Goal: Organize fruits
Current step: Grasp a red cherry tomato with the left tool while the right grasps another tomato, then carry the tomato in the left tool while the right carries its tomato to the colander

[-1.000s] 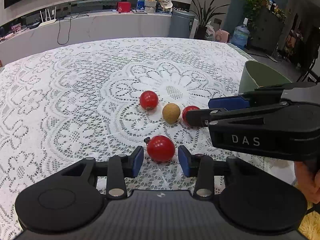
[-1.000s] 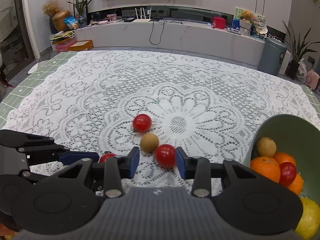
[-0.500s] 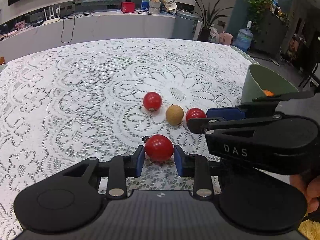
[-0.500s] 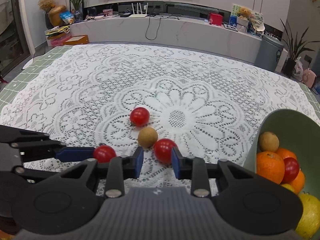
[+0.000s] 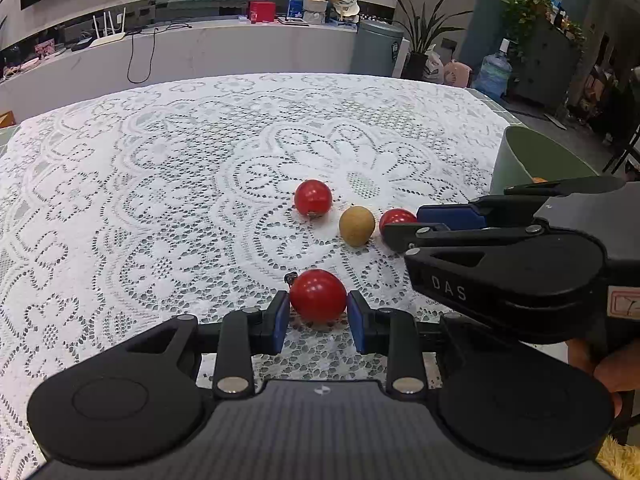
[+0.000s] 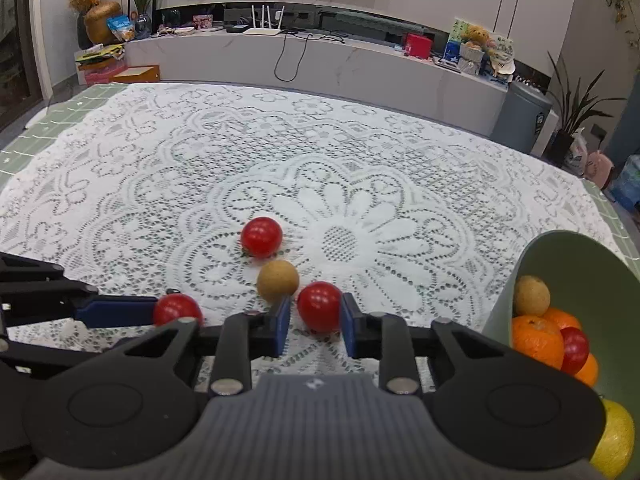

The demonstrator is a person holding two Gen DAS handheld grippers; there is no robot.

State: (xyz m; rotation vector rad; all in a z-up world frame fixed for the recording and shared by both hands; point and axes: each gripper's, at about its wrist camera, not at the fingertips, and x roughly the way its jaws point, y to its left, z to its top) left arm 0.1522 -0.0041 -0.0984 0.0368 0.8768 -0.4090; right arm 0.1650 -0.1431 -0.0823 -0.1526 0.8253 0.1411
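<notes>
Three red tomatoes and a tan round fruit [image 5: 357, 226] lie on the white lace cloth. My left gripper [image 5: 318, 309] is shut on the nearest tomato [image 5: 318, 295], which rests on the cloth with a blue pad on each side. My right gripper [image 6: 315, 316] is closing on another tomato [image 6: 319, 306], and its pads touch it. The tan fruit [image 6: 278, 280] sits just behind its left finger. The third tomato [image 6: 261, 237] lies free farther back. A green bowl [image 6: 560, 248] stands at the right.
The bowl holds oranges [image 6: 538, 340], a tan fruit, a red tomato and a yellow-green fruit. In the left wrist view the right gripper [image 5: 404, 227] crosses from the right, close beside mine. A person's hand [image 5: 612, 364] shows at the right edge. A long counter runs behind the table.
Both pairs of jaws have closed in on their tomatoes, the left first and the right after it. The fruits on the cloth have stayed where they were.
</notes>
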